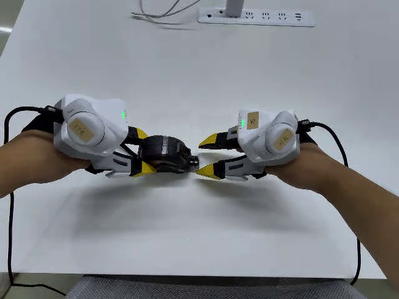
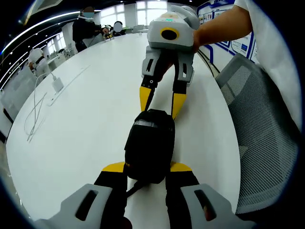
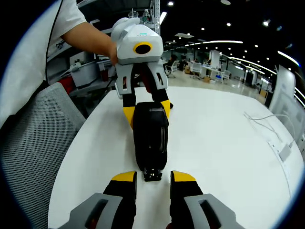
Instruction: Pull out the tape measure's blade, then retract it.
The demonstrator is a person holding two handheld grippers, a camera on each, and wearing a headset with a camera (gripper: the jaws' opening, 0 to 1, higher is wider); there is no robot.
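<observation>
The left gripper clamps the tape by its sides, with a yellow-tipped finger pressed to each flank. The black case lies low over the table, but whether it rests on the surface cannot be told. In the left gripper view the case runs forward from between the tips. Those fingers cover its rear, and a dark strap trailing back between them is partly hidden.

The tape's front end points at the right gripper. That gripper's fingers stand narrowly apart, with nothing held. In the right gripper view the small dark hook sits in the gap between its yellow tips, with white table showing on both sides. From the head view it is hard to say whether the hook touches the lower finger. No blade length is seen outside the case.

At the table's far edge a power strip is cut off by the frame.
</observation>
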